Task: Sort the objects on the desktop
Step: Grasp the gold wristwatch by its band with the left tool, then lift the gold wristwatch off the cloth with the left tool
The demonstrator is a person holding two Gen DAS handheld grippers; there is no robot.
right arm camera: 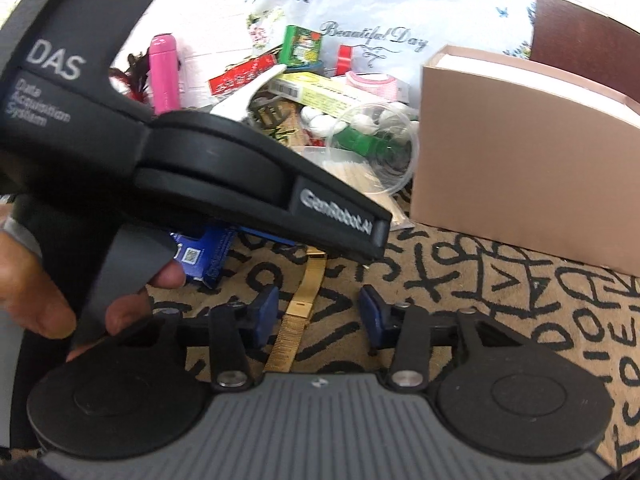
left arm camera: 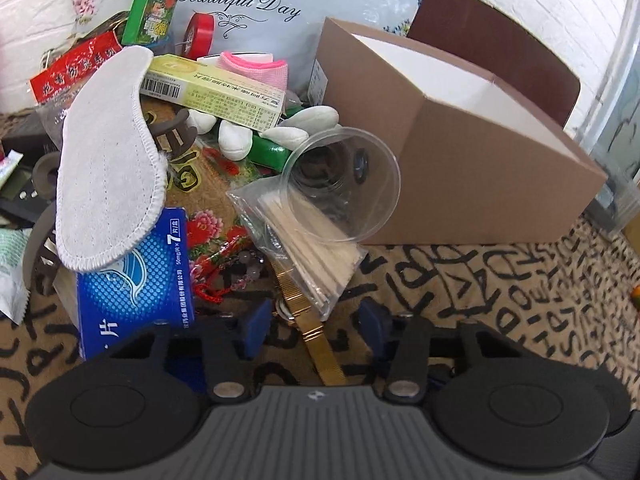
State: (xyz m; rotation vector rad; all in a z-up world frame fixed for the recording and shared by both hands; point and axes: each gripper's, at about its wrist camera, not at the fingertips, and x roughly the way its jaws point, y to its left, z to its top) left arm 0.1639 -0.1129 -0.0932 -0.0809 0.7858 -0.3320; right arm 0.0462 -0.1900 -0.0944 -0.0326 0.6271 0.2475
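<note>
Both grippers straddle one gold watch strap, jaws partly apart and pressing on nothing.

From the left wrist, the left gripper [left arm camera: 314,320] has the watch strap [left arm camera: 316,344] running between its blue pads, clear of both. The strap's far end slips under a clear bag of sticks [left arm camera: 312,240], and a clear plastic cup [left arm camera: 342,184] lies tipped on that bag beside the cardboard box [left arm camera: 460,152]. A pull on the strap could drag the bag and roll the cup. A blue medicine box [left arm camera: 132,280] sits just left of the pad and could be nudged.

From the right wrist, the right gripper [right arm camera: 318,312] frames the same strap [right arm camera: 296,316], a flat gold mesh band lying on the lettered cloth [right arm camera: 500,304], thin enough to slide out of a pinch. Above it, the left gripper's body [right arm camera: 224,168] hangs close, so the two may collide. The watch face seems hidden; I cannot place it.
</note>
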